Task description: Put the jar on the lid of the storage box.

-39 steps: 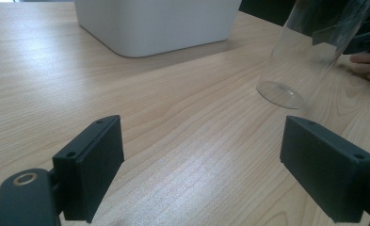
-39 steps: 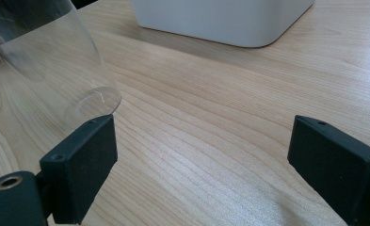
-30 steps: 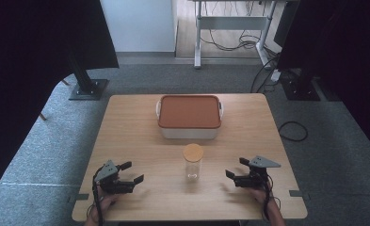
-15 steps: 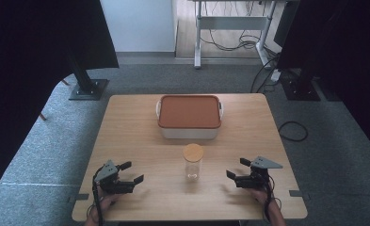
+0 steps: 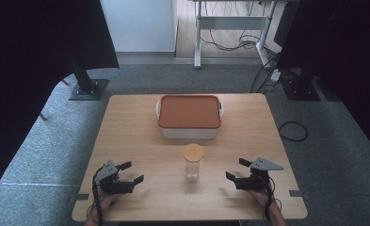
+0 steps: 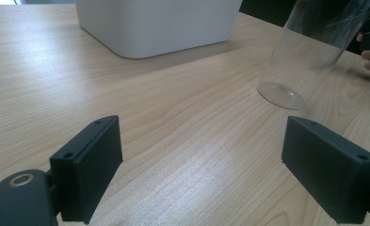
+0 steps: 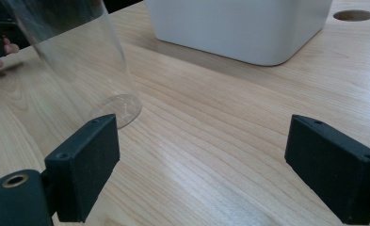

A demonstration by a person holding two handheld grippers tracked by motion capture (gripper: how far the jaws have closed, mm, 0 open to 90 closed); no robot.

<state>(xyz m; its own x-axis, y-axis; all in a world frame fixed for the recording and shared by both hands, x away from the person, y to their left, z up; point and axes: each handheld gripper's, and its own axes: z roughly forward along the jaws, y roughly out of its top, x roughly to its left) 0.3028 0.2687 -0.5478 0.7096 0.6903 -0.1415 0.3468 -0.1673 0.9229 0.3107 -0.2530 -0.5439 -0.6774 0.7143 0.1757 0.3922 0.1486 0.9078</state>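
A clear glass jar (image 5: pixel 192 165) with a round tan lid (image 5: pixel 192 152) stands upright at the table's near middle. My left gripper (image 5: pixel 132 172) rests to its left, pointing toward it, open and holding nothing. In the left gripper view the jar (image 6: pixel 305 61) is ahead and to the right of my open left gripper (image 6: pixel 201 165). My right gripper (image 5: pixel 236 169) lies to the jar's right, open and empty; its jaws have just been closing a little. In the right gripper view the jar (image 7: pixel 79 56) stands beyond the left jaw of my right gripper (image 7: pixel 201 165).
A white box (image 5: pixel 189 131) with an orange-brown lid (image 5: pixel 189 112) sits behind the jar, toward the far edge of the wooden table (image 5: pixel 126 127). It appears as a white wall (image 6: pixel 159 23) ahead of the left gripper. A round hole (image 7: pixel 353 15) is cut in the tabletop.
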